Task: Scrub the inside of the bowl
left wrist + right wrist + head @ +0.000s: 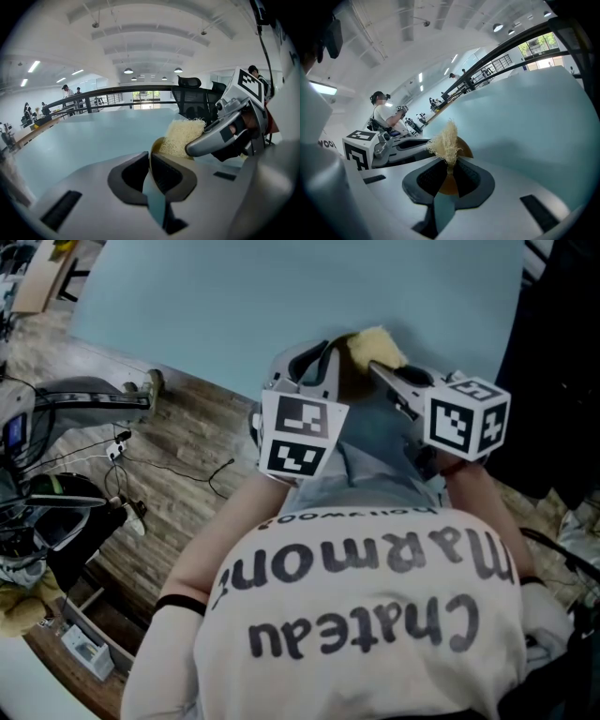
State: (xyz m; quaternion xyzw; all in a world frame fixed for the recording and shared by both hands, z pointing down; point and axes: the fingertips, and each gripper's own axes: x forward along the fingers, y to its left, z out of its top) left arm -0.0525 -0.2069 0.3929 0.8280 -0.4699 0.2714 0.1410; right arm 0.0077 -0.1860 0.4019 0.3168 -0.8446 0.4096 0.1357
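Slippage risk: left tongs point(150, 161) clench the bowl point(155, 147) rim, right tongs point(449, 165) pinch the scrubber point(445, 140) just beside it; hard strokes could wrench either free.

Open-plan office, long desks point(35, 130), chair point(190, 101) (mesh-backed)

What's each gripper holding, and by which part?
Left gripper pinches the bowl by its rim; right gripper grips the scrubber by one end.

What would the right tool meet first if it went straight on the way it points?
Probably the brown bowl, directly behind the fibrous scrub pad that the right tool grips; whether the pad already touches it is unclear.
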